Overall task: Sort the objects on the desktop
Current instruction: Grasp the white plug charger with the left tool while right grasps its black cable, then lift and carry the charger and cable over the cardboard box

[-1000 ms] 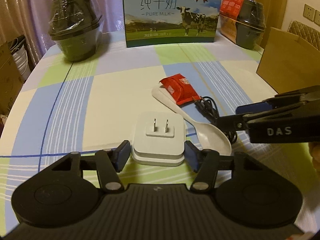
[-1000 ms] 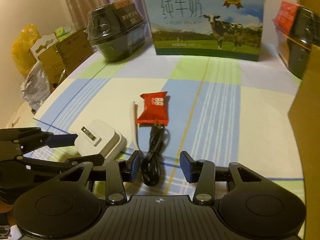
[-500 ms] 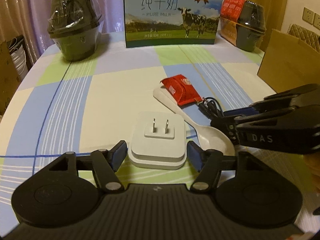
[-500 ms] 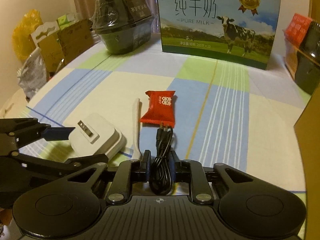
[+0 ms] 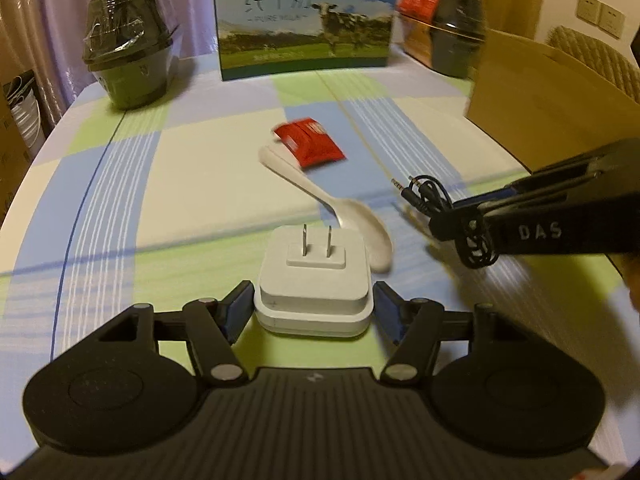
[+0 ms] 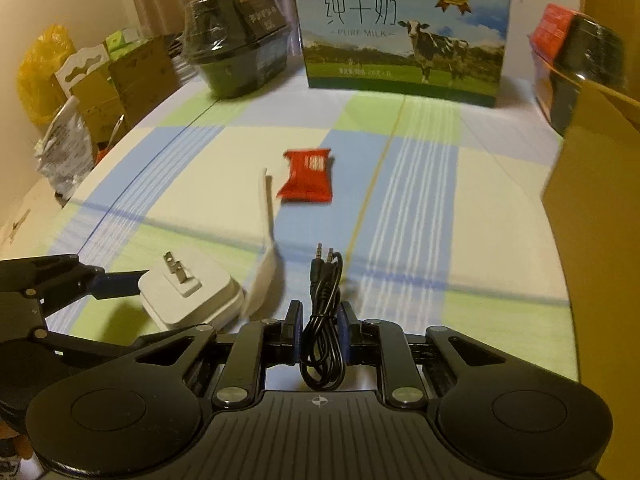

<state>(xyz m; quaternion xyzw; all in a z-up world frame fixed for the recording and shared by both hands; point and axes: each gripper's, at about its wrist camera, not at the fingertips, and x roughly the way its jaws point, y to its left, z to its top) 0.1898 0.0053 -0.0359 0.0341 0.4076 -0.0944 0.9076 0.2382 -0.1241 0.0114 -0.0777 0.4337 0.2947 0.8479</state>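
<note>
So the left hand-held gripper [image 5: 314,304] has its two blue-padded fingers [image 5: 236,310] right up against the sides of the white plug adapter [image 5: 314,280], which looks clamped between them with its prongs pointing up. The right hand-held gripper [image 6: 320,334] is closed on the bundled black audio cable [image 6: 322,320], with both jack ends poking forward past the fingers; from the left camera the cable [image 5: 432,200] looks lifted a little off the checked cloth, since a faint shadow sits under it. Taking the adapter as the reference: the white spoon [image 5: 340,208] lies just beyond it and a touch to its right, bowl end nearest the adapter and handle running away toward the red snack packet [image 5: 310,142], which overlaps the handle's far tip. The cable is off to the adapter's right, well clear of it. Further back from the adapter on the bench [image 5: 208,168], straight ahead, stands the pure milk carton [image 5: 304,20] with the cow on it. Back left of the adapter is a black wrapped bowl [image 5: 130,64], back right another dark bowl with a red label [image 5: 444,24], and a brown cardboard box [image 5: 536,96] stands on the right side.
</note>
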